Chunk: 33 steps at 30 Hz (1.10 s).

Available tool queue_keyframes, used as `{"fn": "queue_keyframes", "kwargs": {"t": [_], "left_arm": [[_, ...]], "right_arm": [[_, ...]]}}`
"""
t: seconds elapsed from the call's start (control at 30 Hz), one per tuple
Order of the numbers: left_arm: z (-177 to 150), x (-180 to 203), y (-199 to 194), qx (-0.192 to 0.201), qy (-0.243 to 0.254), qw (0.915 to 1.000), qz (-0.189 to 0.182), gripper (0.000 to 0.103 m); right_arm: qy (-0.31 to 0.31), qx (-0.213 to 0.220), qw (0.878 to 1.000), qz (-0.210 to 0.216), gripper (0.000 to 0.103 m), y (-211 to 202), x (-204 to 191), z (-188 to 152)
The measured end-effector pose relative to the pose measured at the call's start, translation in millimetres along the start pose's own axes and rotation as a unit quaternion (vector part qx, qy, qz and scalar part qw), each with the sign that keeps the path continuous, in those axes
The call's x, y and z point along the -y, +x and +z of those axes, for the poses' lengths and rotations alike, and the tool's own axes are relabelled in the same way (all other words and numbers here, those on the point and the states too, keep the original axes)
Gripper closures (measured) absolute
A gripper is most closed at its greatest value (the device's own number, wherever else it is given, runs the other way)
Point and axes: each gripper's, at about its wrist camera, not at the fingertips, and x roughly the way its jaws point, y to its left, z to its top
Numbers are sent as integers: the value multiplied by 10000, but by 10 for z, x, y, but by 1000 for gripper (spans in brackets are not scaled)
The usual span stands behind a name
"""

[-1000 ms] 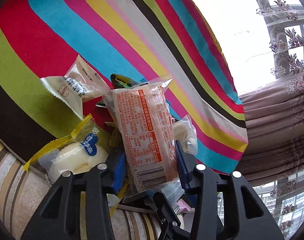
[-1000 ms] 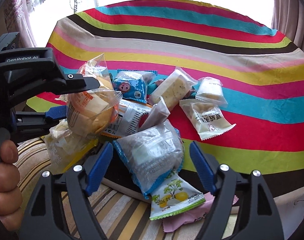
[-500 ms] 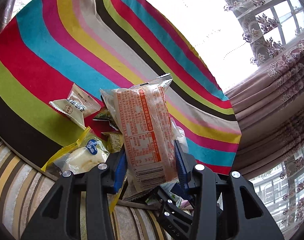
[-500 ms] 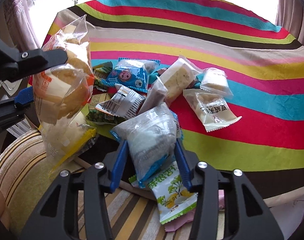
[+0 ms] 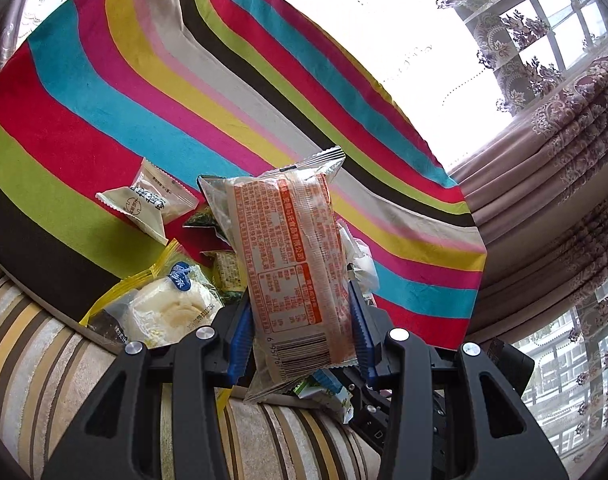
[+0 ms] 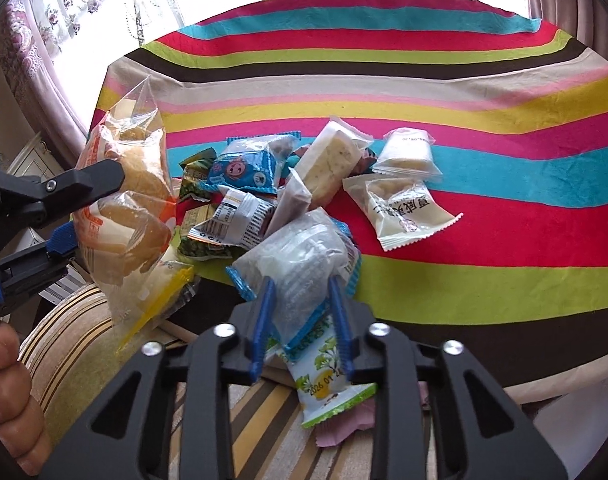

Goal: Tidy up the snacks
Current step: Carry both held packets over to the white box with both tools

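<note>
My left gripper [image 5: 300, 320] is shut on a long clear bread pack with orange print [image 5: 292, 268] and holds it up above the snack pile; the pack also shows at the left of the right wrist view [image 6: 124, 208]. My right gripper [image 6: 302, 312] is shut on a clear blue-edged pack with a white pastry [image 6: 300, 256], lifted at the near edge of the pile. Several small snack packs [image 6: 244, 188] lie heaped on the striped tablecloth [image 6: 383, 72].
A white pack with red print [image 6: 403, 212] and a small clear pack [image 6: 407, 152] lie right of the pile. A green-white pack [image 6: 327, 376] and a yellow-edged bun pack [image 5: 164, 308] sit at the table's near edge, above a striped cushion [image 6: 84, 340]. Curtains [image 5: 563, 160] hang beyond.
My right gripper closed on the blue-edged pack and lifted it. My left gripper raised the bread pack higher and away from the pile.
</note>
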Motion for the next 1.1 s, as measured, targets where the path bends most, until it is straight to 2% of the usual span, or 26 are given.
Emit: {"fn": "queue_keyframes", "kwargs": {"t": [0.03, 0.13, 0.2, 0.27, 0.3, 0.33, 0.37, 0.43, 0.53, 0.73, 0.93, 1.1], "left_arm": [[-14, -5, 3, -14, 17, 10000, 6, 63], [-57, -10, 7, -35, 106, 9999, 72, 63], [-69, -22, 0, -16, 148, 9998, 108, 63], [-73, -10, -17, 26, 222, 9996, 160, 63], [-79, 3, -29, 58, 284, 9994, 202, 63], [-87, 16, -39, 84, 341, 9991, 244, 63], [-94, 28, -45, 100, 380, 9989, 271, 63], [-106, 43, -57, 121, 440, 9985, 318, 63], [-133, 85, -59, 137, 544, 9979, 337, 63], [-213, 219, -35, 105, 738, 9967, 324, 63], [-380, 517, 18, -69, 1074, 9941, 111, 63], [-583, 815, 145, -388, 1268, 9910, -170, 63]], "right_arm": [[-78, -5, 9999, -88, 19, 4, -22, 20], [-767, -154, 9962, -377, 19, 74, -191, 96], [-1325, -422, 9882, -637, 19, 223, -316, 119], [-1534, -576, 9844, -634, 20, 355, -370, 147], [-1637, -584, 9831, -579, 25, 386, -398, 157], [-1730, -528, 9814, -652, 39, 405, -427, 169], [-1708, -485, 9822, -613, 48, 395, -422, 184], [-1451, -438, 9876, -416, 51, 347, -339, 195], [-1089, -100, 9939, -164, 51, 178, -212, 173], [-421, 479, 9977, 236, 52, -240, 98, 68], [220, 712, 9970, 197, 52, -597, 618, -150], [758, 743, 9943, -62, 52, -827, 1032, -362]]}}
